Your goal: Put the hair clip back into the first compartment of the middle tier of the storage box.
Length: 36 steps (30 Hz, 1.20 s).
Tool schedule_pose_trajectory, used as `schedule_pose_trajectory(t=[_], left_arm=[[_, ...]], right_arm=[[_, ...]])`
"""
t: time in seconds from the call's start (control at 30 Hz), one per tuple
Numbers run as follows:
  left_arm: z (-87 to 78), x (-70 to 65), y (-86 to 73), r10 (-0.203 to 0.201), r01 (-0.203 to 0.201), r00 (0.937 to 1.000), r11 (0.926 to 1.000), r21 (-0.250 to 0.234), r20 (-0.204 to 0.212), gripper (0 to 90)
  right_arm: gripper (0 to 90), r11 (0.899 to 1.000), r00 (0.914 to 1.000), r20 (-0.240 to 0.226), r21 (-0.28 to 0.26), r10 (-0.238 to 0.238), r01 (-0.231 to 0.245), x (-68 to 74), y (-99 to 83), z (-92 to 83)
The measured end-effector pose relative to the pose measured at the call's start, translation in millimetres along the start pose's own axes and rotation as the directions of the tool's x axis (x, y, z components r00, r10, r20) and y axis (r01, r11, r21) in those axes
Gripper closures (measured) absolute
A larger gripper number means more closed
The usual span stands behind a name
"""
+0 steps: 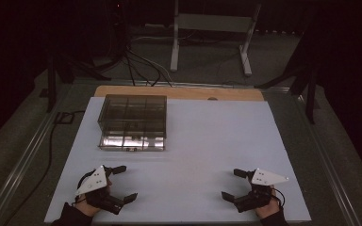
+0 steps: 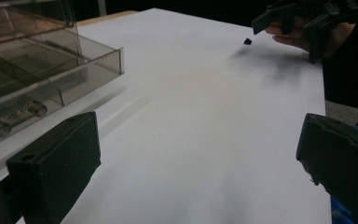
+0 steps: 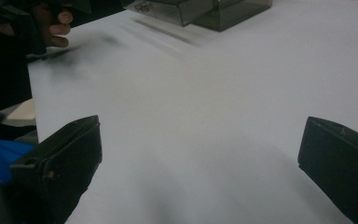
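Note:
A smoky clear box [image 1: 132,121] with several compartments stands on the white board [image 1: 207,141] at the back left. Its front edge catches light, and a small metal part [image 2: 14,119] lies in a tray there. My left gripper [image 1: 125,183] rests near the front left of the board, jaws wide apart and nothing between them. My right gripper [image 1: 232,184] sits at the front right, also open and empty. Both point toward the middle of the board, well short of the box. In the left gripper view the box [image 2: 28,60] is close on the left.
The board lies on a wooden tabletop [image 1: 179,92] with dark floor around it. Cables [image 1: 141,66] and a white metal stand [image 1: 212,33] are on the floor behind. A person's hand [image 3: 51,28] holds the far gripper in the right gripper view.

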<state>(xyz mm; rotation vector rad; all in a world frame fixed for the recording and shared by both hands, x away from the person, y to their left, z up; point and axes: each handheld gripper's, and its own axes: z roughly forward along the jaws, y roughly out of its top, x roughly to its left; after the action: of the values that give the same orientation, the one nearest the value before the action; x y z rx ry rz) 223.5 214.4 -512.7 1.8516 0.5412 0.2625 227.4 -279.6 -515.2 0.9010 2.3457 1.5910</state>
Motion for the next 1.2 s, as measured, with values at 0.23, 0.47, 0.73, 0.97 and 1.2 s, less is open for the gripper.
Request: schedule_pose_trajectory(t=[0.23, 0.47, 0.73, 0.97, 1.2], left_arm=[[-0.6, -0.8, 2.5, 0.004, -0.004, 0.9999, 1.0000, -0.008, -0.010, 0.7], [-1.4, -1.9, 2.0, 0.002, -0.002, 0.9999, 1.0000, 0.000, -0.014, 0.7], [-4.5, -1.6, 1.9, 0.009, -0.009, 0.9998, 0.9998, -0.015, -0.015, 0.7], [-3.1, -2.3, 1.1, 0.002, -0.002, 1.0000, 0.9999, -0.011, -0.003, 0.7], [-3.8, -2.7, 1.8, 0.003, -0.003, 1.0000, 0.9999, -0.017, -0.003, 0.7]], right_arm=[[0.0, 1.000, 1.0000, -0.007, 0.014, 0.007, -0.006, -1.4, -1.7, 1.3], [0.0, 0.999, 0.9998, 0.008, 0.033, -0.019, 0.019, -0.5, -0.8, 2.3], [0.0, 0.997, 0.9989, 0.011, 0.068, -0.045, 0.044, 5.0, 0.4, 4.9], [0.0, 0.996, 0.9989, -0.004, 0.072, -0.046, 0.046, 8.6, 2.7, 3.7], [0.0, 0.997, 0.9982, -0.027, 0.061, -0.053, 0.055, 13.1, 8.7, 0.5]])
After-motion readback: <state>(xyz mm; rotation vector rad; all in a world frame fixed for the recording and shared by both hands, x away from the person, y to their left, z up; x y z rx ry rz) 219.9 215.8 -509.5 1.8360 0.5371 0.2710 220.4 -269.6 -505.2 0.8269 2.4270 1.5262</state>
